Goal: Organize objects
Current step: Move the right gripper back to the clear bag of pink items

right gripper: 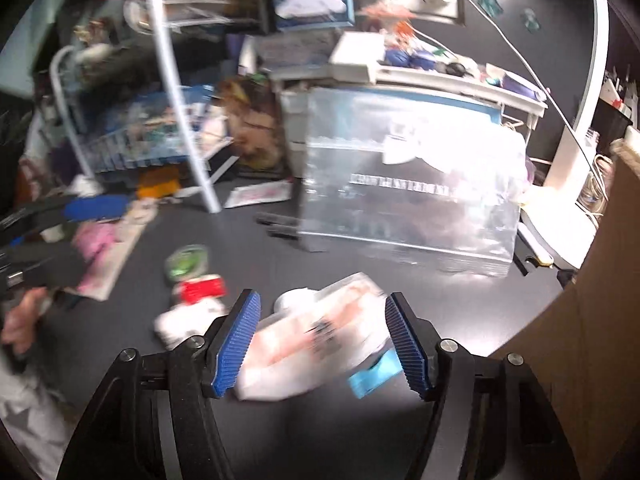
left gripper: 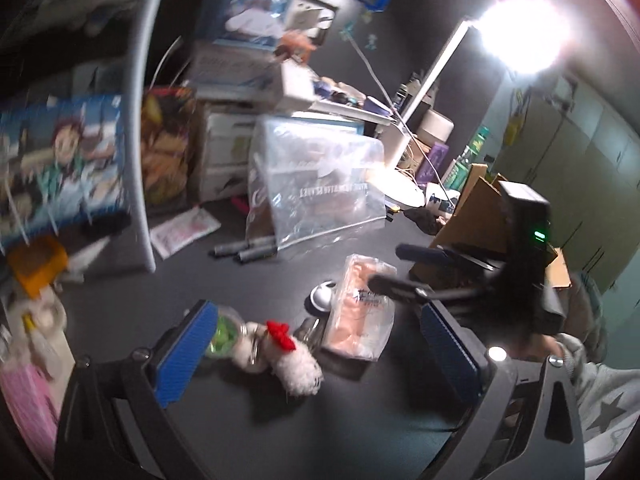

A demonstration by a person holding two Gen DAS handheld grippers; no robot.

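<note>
A clear plastic packet with pinkish contents lies on the dark desk; in the right wrist view the packet is blurred and sits between my open right gripper's blue pads, not gripped. A white plush with a red bow and a green-filled clear capsule lie beside my open, empty left gripper. The right gripper also shows in the left wrist view, over the packet. A large clear plastic bag stands behind.
Dark markers lie by the clear bag. A cardboard box stands at the right. A white rack post, stacked boxes, a bright desk lamp and a small round white item crowd the desk.
</note>
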